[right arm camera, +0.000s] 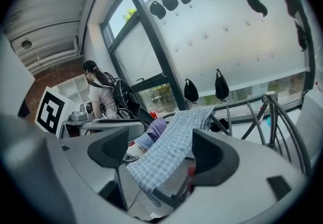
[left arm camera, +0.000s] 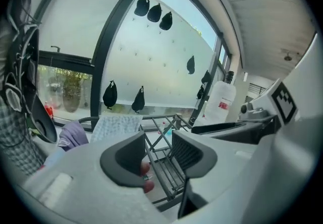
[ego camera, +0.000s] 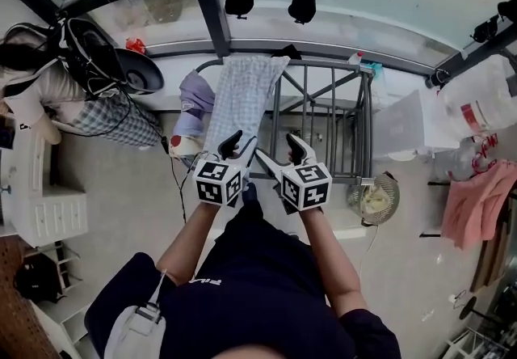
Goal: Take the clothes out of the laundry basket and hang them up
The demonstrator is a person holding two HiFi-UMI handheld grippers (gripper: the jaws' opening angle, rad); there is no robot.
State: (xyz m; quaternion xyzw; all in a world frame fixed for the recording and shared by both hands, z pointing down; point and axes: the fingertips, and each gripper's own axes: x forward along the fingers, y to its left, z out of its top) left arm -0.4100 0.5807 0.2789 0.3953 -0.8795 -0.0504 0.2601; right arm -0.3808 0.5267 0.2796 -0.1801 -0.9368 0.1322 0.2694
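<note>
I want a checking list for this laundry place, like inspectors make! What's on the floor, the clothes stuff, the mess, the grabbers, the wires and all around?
Surface: pale beige floor.
Job's things: blue-and-white checked cloth draped over one end of the grey metal drying rack; lilac garment heaped beside it; no basket clearly made out.
Clutter: pink cloth, metal strainer and white plastic jug at the head view's right.
Grippers: left gripper has its jaws apart and empty; right gripper has its jaws wide apart, gripping nothing.
Cables: tangle of black cables far left; thin cable on the floor.
Surroundings: frosted window with black pouches hanging.
</note>
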